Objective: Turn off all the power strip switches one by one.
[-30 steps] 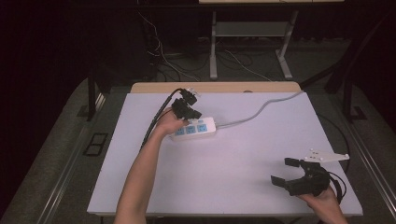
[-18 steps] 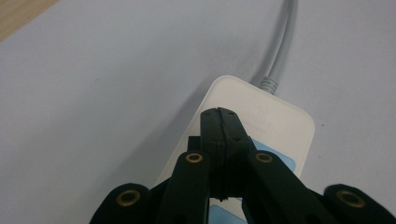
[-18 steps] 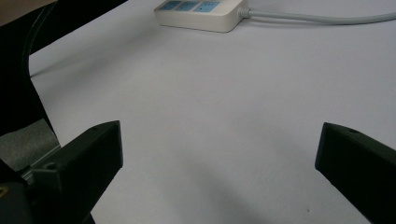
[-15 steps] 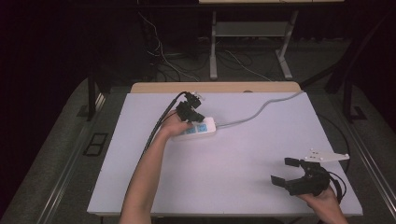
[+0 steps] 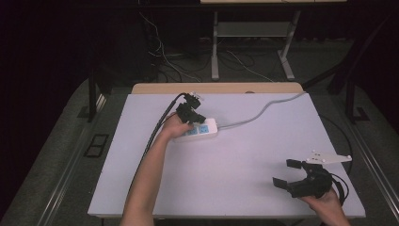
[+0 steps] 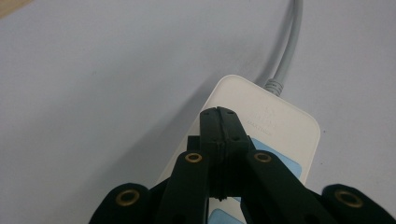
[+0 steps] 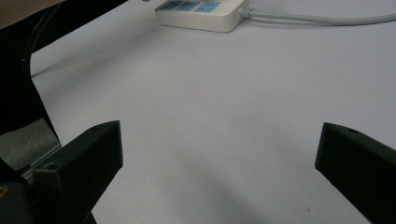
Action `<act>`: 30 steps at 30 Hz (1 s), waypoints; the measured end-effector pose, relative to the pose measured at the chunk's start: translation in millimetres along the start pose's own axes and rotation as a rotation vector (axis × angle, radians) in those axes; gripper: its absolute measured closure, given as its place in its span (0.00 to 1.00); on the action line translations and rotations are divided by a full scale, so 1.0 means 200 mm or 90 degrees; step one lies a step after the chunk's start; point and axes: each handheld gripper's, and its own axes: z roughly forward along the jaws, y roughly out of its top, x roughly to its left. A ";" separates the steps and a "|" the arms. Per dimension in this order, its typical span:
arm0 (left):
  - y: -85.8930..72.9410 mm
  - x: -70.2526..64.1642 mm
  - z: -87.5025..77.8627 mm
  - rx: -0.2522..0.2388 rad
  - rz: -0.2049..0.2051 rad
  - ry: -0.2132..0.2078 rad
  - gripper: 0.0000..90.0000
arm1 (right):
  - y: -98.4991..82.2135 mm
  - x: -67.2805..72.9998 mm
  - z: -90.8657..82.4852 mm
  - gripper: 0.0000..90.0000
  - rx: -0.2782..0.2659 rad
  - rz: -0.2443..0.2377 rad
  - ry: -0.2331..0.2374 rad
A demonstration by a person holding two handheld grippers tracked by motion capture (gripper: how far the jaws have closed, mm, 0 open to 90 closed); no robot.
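White tabletop [image 5: 244, 165] carries a white power strip [image 5: 203, 129] near its far left, grey cord [image 5: 263, 113] trailing right. My left gripper [image 6: 219, 116] hovers over the strip's cord end, jaws pressed together, empty. My right gripper [image 5: 288, 173] sits at the near right corner, jaws spread wide.

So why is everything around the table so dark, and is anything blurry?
High view: light falls on the table; the floor beyond stays dim. Left gripper view: the shut jaws look soft, and the power strip casts a shadow. Right gripper view: the near jaws blur.
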 end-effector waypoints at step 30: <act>0.00 -0.02 -0.04 0.014 0.003 0.044 1.00 | 0.00 -0.01 0.00 0.01 -0.002 0.001 -0.003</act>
